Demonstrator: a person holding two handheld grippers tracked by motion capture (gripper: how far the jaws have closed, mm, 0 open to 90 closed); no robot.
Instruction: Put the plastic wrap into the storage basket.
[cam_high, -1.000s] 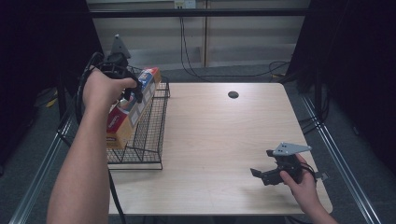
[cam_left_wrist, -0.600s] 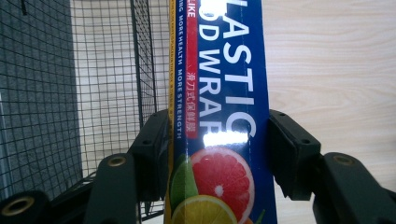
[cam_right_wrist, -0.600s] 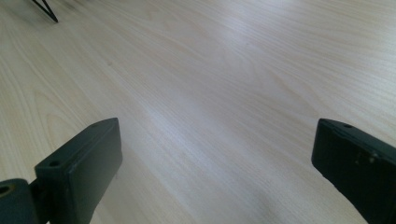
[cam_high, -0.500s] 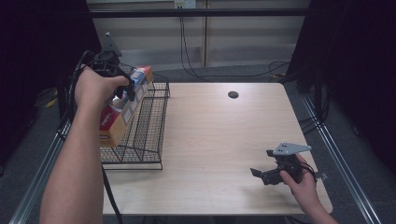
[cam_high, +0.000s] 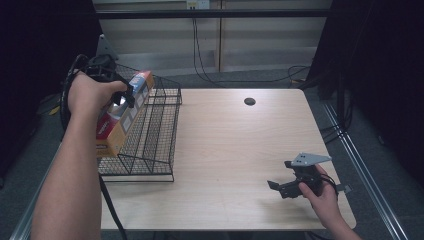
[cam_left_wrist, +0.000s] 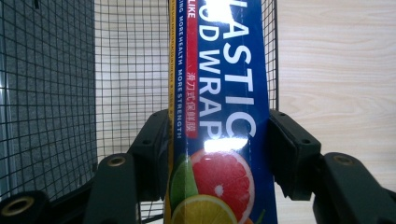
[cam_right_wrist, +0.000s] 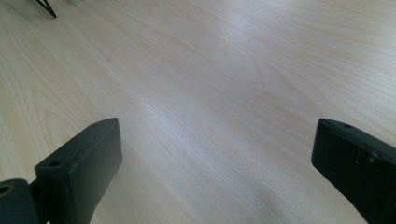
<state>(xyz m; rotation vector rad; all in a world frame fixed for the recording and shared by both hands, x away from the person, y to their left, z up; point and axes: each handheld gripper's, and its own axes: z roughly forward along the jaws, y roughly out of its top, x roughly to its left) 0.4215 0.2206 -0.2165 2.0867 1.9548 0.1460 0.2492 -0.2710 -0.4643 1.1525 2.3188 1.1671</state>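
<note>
A long plastic wrap box (cam_high: 121, 114) with a blue face and citrus print (cam_left_wrist: 224, 126) hangs over the black wire rack (cam_high: 150, 135) at the table's left edge. My left gripper (cam_high: 125, 97) is shut on it, one jaw pressed on each side of the box in the left gripper view (cam_left_wrist: 217, 154). The box runs lengthwise along the rack, tilted. At the table's near right my right gripper (cam_high: 282, 187) rests low over the bare wood, open, with nothing between its jaws (cam_right_wrist: 212, 158).
The light wooden table (cam_high: 240, 150) has a small dark round hole (cam_high: 249, 101) near its far edge. Cables (cam_high: 200, 55) hang behind the table. Metal rails (cam_high: 365, 170) run along the right side. A black cable (cam_high: 107, 200) trails from my left gripper.
My left hand has carried the box a little leftward and nearer over the rack. The right gripper has stayed in place.
</note>
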